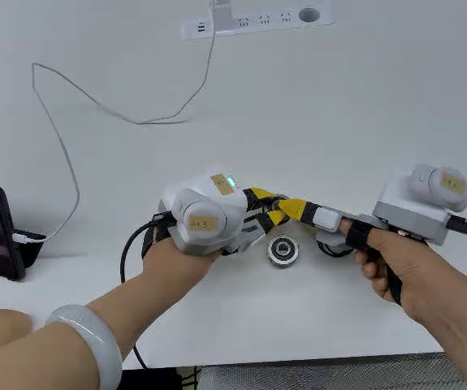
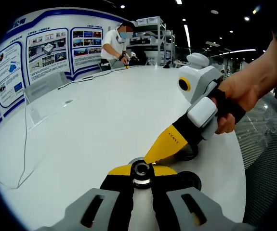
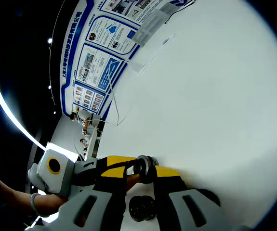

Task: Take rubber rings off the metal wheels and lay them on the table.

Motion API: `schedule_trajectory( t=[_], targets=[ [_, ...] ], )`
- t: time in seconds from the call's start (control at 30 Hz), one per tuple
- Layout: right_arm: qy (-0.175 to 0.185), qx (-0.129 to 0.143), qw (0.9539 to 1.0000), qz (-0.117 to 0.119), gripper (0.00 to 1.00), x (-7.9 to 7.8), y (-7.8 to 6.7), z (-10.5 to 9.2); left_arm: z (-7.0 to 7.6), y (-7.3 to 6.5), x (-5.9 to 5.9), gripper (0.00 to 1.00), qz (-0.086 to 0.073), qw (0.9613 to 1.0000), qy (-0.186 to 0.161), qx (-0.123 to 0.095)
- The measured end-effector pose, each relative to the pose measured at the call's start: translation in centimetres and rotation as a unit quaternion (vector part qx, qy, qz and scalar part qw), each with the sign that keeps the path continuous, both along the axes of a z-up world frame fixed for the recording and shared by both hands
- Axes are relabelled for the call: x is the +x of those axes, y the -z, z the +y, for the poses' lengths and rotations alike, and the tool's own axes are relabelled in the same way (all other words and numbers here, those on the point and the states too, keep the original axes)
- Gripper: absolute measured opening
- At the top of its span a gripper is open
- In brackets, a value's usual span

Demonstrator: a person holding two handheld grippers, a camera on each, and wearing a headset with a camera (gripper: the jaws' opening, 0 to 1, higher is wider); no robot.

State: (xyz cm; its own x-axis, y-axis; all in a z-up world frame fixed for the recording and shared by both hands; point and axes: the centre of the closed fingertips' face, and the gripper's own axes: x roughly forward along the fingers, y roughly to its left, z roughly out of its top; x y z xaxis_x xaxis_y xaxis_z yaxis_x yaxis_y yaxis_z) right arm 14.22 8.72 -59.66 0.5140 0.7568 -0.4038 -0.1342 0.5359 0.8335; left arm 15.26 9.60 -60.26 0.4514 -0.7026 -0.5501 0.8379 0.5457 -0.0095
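Rubber rings point(image 1: 271, 251) seemed mostly still on, so the job looked barely begun. One metal wheel point(image 2: 141, 168) was clamped in the left tongs point(image 2: 141, 174), and the right tongs point(image 3: 145, 169) squeezed that same wheel's edge. Just beside it, a second wheel point(image 1: 283, 250) lay on the table point(image 1: 339, 97) with its black ring on. A dark loop point(image 1: 335, 248) near the held wheel might have been a ring already off. Letters on the tan stickers point(image 1: 203, 223) were too small to read.

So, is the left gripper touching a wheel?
Touching. The left gripper view shows the left gripper with its yellow jaws closed on both sides of a wheel.
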Motion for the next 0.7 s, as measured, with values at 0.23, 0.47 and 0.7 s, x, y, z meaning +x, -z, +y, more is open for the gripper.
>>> schedule_trajectory(
  t=[0.23, 0.47, 0.7],
  targets=[
    [-0.001, -0.002, 1.0000, -0.006, 0.22, 0.09, 0.06, -0.01, -0.02, -0.04, -0.04, 0.13, 0.000, 1.0000, 0.000, 0.001],
    [-0.006, -0.004, 0.9999, -0.012, 0.22, 0.04, 0.02, -0.16, -0.01, 0.00, -0.06, 0.13, 0.000, 1.0000, 0.001, 0.001],
    [-0.002, 0.001, 1.0000, -0.007, 0.21, 0.21, 0.50, 0.05, 0.01, 0.06, -0.09, 0.13, 0.001, 1.0000, 0.001, 0.002]
  ],
)
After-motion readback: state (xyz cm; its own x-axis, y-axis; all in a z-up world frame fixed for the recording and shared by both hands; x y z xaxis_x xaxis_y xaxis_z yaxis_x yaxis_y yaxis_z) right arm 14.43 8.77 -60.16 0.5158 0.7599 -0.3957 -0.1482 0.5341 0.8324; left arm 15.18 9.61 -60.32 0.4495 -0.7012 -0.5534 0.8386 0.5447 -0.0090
